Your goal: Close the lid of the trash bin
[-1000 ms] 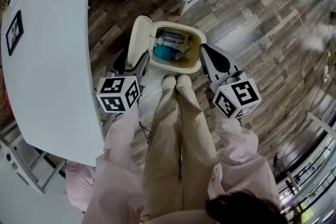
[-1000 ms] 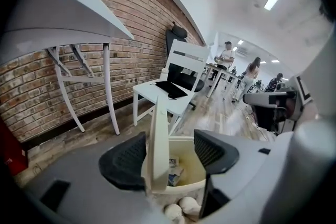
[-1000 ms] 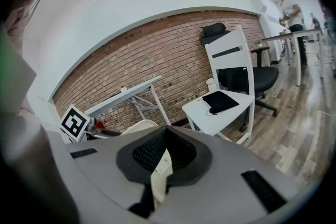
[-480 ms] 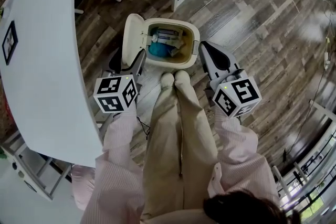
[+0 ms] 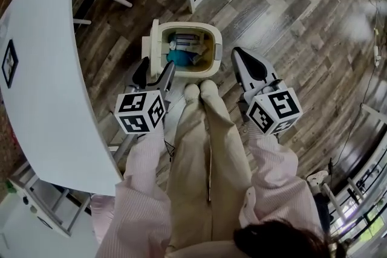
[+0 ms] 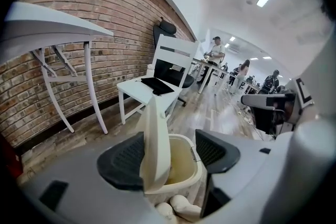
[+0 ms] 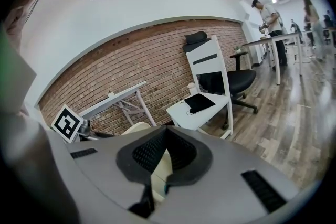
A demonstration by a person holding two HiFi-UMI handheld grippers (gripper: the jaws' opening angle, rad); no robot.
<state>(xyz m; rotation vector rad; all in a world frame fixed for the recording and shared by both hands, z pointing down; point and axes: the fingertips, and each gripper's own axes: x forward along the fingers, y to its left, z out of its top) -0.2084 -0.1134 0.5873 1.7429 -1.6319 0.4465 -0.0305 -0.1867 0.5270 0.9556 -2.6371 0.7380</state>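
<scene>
Standing over the open trash bin on the plank floor, just ahead of the feet. Straddling its lid, upright along the bin's left side, with the left gripper, jaws spread wide and not clamping. Holding the right gripper pinched shut and empty beside the bin's right wall. Probably needing to tip the lid rightward over the opening, using the nearer left tool.

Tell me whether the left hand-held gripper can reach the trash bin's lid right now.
Probably yes: the left hand-held gripper is open, the upright lid stands between its jaws, and nothing blocks it.
</scene>
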